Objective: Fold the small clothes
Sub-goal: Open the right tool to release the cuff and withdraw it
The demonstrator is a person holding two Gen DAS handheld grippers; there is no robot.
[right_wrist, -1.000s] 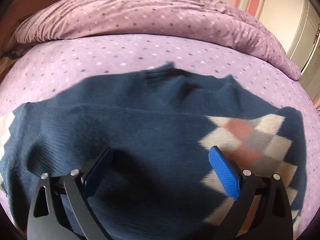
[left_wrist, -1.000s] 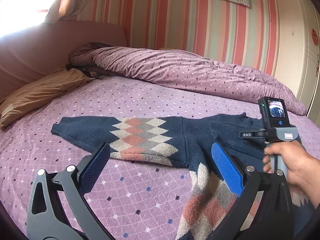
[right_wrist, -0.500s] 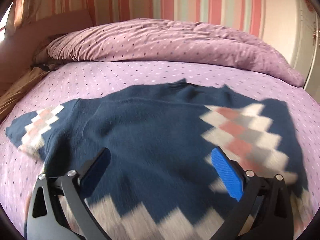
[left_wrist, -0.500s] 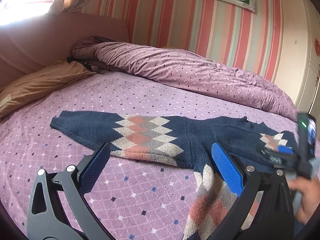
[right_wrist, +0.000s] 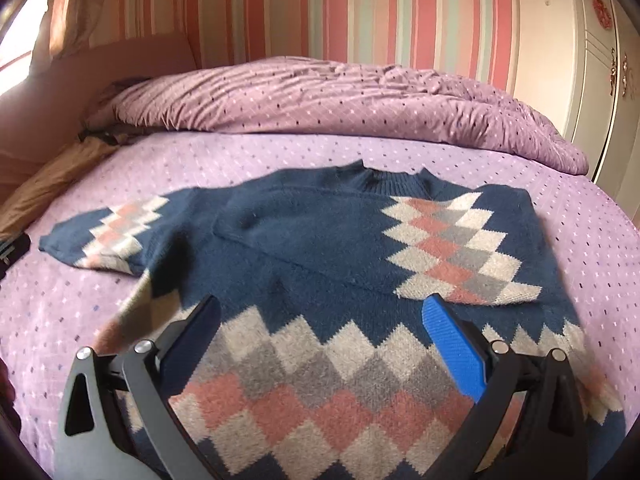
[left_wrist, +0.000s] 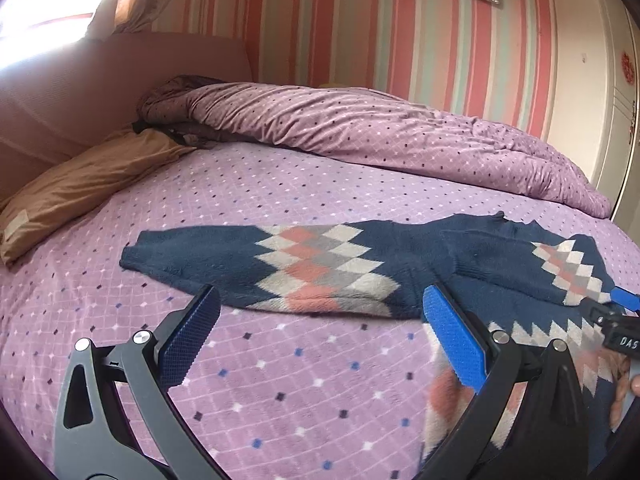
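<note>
Pink-striped walls and a lilac dotted bed (left_wrist: 280, 380) frame your work, and on that bed the navy sweater (right_wrist: 312, 240) lies flat, collar toward the rumpled duvet (right_wrist: 340, 100). Its right sleeve (right_wrist: 452, 248) is folded across the chest, the argyle cuff resting near the right side seam, while the left sleeve (left_wrist: 264, 264) is spread straight out over the bedcover. A second ago your right gripper (right_wrist: 320, 344) was low over the dark chest knit; now it has drawn back and up, so the whole garment shows beneath it, and its fingers stand wide apart with nothing between them. That reads as the first sleeve fold set down and released (no cloth lifted with you). Your left gripper (left_wrist: 316, 336) hovers just short of the outstretched sleeve, fingers likewise spread and empty, much as it was a moment before. So the likely next step is yours on the left: take that sleeve near the cuff and bring it across the chest to mirror the first. Beyond the sweater, a tan pillow (left_wrist: 88, 184) lies at the headboard (left_wrist: 80, 92), well apart from the work, and a white wardrobe (right_wrist: 592, 80) stands past the bed's far side.
</note>
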